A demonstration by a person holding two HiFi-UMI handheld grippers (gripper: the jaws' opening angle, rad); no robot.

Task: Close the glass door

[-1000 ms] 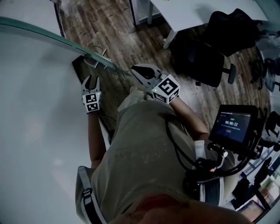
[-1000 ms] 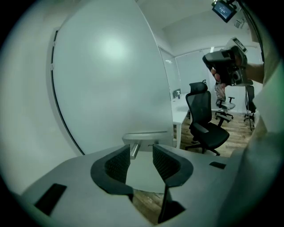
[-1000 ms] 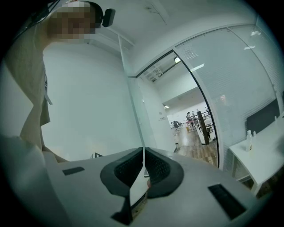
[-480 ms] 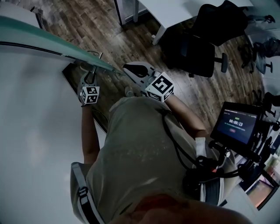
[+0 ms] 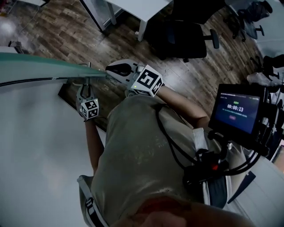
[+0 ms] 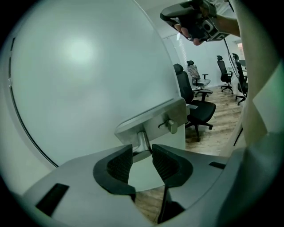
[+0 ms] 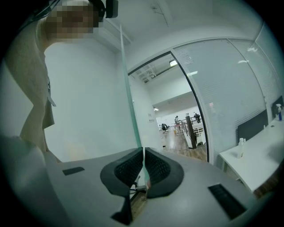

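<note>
The glass door (image 5: 40,63) shows from above as a green edge running in from the left. Its metal handle (image 5: 86,80) sits near the free end. My left gripper (image 5: 84,90) is open, and the handle's post (image 6: 142,142) stands right at its fingertips, just under the metal lock plate (image 6: 153,117); the frosted pane (image 6: 80,66) fills that view. My right gripper (image 5: 109,69) is shut and points level at the door's free end. In its own view the door's thin edge (image 7: 128,88) rises straight above the right gripper (image 7: 143,155); whether they touch I cannot tell.
A black office chair (image 5: 182,35) and a white desk (image 5: 128,9) stand on the wooden floor beyond the door. A lit screen (image 5: 237,108) hangs at the person's right side. Past the door lie a doorway, a framed glass wall (image 7: 197,111) and another desk (image 7: 257,155).
My left gripper has dropped and moved in from beside the door to the handle's post. The right gripper has shifted left along with the door's free end.
</note>
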